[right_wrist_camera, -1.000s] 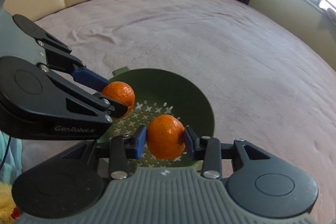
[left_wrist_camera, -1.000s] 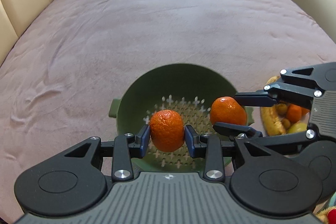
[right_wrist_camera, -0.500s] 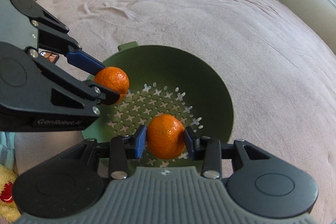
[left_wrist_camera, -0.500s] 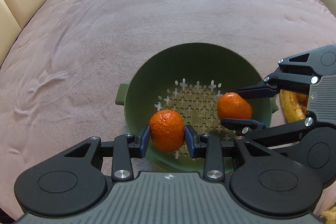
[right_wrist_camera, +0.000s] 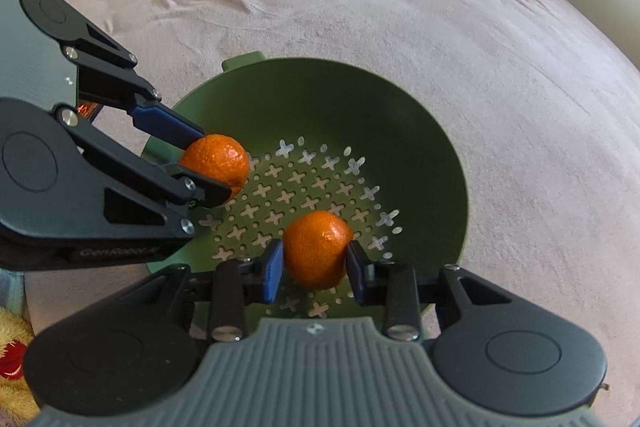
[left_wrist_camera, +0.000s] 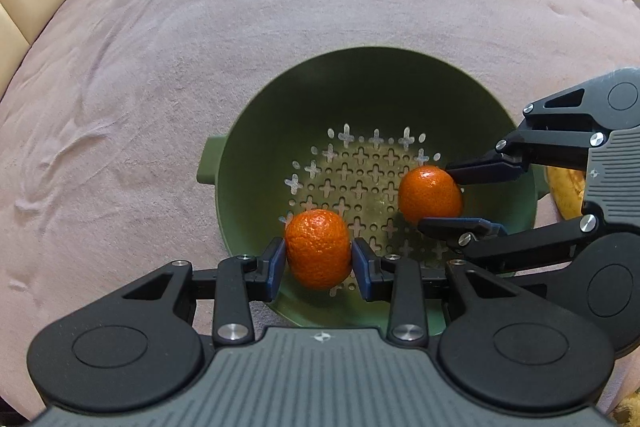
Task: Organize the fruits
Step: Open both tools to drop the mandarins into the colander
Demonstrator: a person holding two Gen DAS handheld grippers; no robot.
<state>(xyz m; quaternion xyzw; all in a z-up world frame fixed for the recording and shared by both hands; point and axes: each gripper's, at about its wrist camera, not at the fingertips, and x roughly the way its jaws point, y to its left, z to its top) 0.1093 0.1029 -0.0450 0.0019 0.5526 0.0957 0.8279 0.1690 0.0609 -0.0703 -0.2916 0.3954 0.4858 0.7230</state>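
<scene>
Your left gripper (left_wrist_camera: 319, 263) grasps one orange (left_wrist_camera: 318, 254) and your right gripper (right_wrist_camera: 314, 266) grasps another orange (right_wrist_camera: 316, 248), both hanging inside the green colander (left_wrist_camera: 400, 99) on the bed (left_wrist_camera: 200, 27). Neither is released yet. More fruit, a banana (left_wrist_camera: 568, 197), waits just beside the colander.

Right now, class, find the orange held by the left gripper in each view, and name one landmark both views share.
Left wrist view: the orange held by the left gripper sits low, centre.
Right wrist view: the same orange sits at middle left.
Shared landmark: the green colander, below both oranges.
</scene>
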